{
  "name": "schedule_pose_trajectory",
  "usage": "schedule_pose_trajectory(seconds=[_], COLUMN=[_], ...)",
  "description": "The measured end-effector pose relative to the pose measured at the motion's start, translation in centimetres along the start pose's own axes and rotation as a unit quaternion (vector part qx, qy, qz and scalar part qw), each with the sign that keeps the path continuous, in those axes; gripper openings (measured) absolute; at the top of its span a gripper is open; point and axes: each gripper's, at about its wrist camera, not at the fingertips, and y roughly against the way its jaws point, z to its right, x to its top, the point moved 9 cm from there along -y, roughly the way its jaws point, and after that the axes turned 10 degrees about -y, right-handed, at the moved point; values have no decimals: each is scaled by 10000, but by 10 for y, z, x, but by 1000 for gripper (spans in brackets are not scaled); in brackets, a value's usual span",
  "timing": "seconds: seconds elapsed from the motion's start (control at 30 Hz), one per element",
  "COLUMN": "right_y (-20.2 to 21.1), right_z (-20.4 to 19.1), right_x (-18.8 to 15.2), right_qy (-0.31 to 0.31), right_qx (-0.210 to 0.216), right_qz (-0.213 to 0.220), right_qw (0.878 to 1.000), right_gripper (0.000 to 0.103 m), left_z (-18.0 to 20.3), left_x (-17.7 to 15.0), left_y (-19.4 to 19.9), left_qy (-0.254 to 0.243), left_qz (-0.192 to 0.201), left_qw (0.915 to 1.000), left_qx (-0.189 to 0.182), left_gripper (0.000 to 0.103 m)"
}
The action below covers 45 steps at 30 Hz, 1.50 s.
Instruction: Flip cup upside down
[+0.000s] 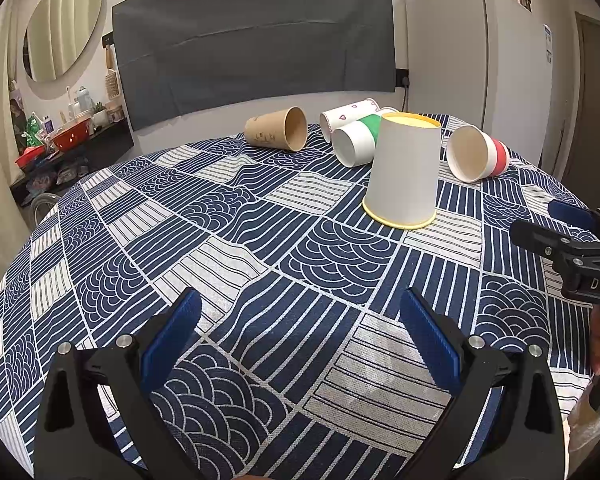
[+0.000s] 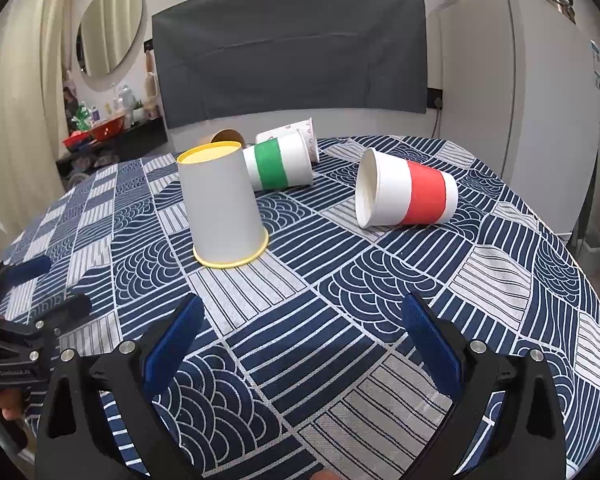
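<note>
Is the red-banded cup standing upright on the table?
No, the red-banded cup lies on its side on the tablecloth, its open mouth facing left in the right wrist view.

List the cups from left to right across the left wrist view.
Brown cup → heart-print cup → green-banded cup → yellow-rimmed cup standing upside down → red-banded cup.

Even, soft indoor light with faint shadows; both views stay sharp, with strong fisheye bending and dark vignetted corners at the edges
</note>
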Motion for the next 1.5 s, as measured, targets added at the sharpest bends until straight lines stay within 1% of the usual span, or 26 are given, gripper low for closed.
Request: schedule_pose_trajectory(seconds=[1.23, 1.5], right_y=[-2, -3], right_z=[-1, -1], right_x=[-3, -4], right_qy=[1, 1], right_qx=[33, 51], right_qz=[-52, -73], right_qw=[10000, 10000], right_gripper=[95, 95], left_z=[1, 2], left_x=[0, 0], left_y=[0, -1], left_qy=[1, 30], left_qz=[-5, -37], left_qw=[10000, 9998], left_qx=[-83, -168], left_gripper=[97, 97])
